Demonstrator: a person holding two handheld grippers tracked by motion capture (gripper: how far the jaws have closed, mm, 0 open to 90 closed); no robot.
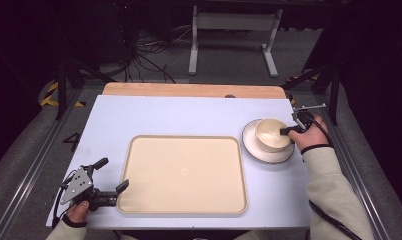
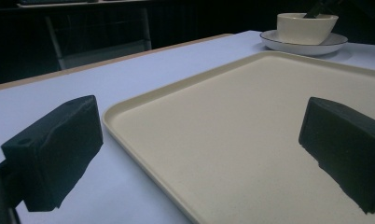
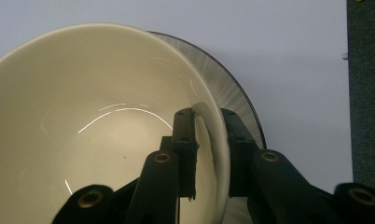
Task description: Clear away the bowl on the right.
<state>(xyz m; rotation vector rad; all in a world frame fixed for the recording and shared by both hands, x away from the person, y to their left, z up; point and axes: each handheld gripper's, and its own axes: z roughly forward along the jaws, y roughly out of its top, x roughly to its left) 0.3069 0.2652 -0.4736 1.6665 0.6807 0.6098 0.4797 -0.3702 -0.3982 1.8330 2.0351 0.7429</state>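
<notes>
Close to the person, the left gripper (image 1: 108, 176) rests on the pale blue table (image 1: 179, 112), its jaws wide apart with nothing between them, right by the near left corner of the big flat cream plastic tray (image 1: 184, 172) (nothing lies in it). The left hand (image 1: 78, 210) holds it low and level. Farther off, at the right, the round cream bowl (image 1: 272, 134) sits on a white plate with a dark rim (image 1: 254, 147). The right gripper (image 3: 209, 140) pinches the bowl's rim, one jaw inside, one outside.
</notes>
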